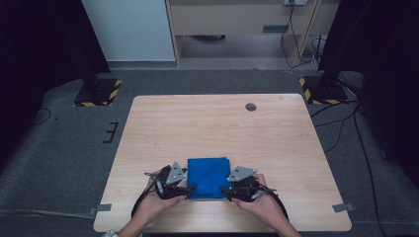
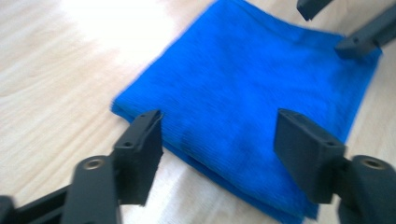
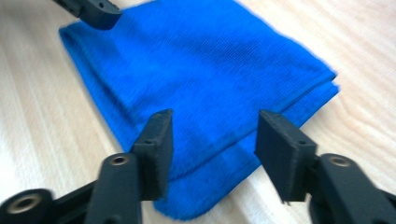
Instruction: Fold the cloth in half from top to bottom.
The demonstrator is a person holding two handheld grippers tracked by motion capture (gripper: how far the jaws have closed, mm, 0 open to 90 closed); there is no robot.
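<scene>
A light wooden table [image 1: 222, 123] seen from above, with a folded blue cloth [image 1: 209, 177] lying flat near its front edge, roughly centred between the left and right sides. Two hands come in from the bottom, each holding a black two-jaw gripper. The left gripper [image 1: 190, 187] sits at the cloth's near left corner and the right gripper [image 1: 225, 191] at its near right corner, both angled inward toward the cloth. Each carries a grey three-cornered plate on top.

In the left gripper view, the left gripper [image 2: 217, 135] has its jaws spread wide apart, hovering just over the near edge of the blue cloth [image 2: 252, 84], which shows stacked folded layers along that edge. Nothing is between the jaws but the cloth's surface below them. The tips of the right gripper [image 2: 343, 28] show at the far corner of the cloth.

In the right gripper view, the right gripper [image 3: 212, 140] also has its jaws apart, poised over a rounded folded corner of the blue cloth [image 3: 205, 70]. A jaw of the left gripper [image 3: 95, 11] reaches the cloth's far corner at upper left.

A small dark round grommet [image 1: 251, 106] sits in the tabletop near the far edge
</scene>
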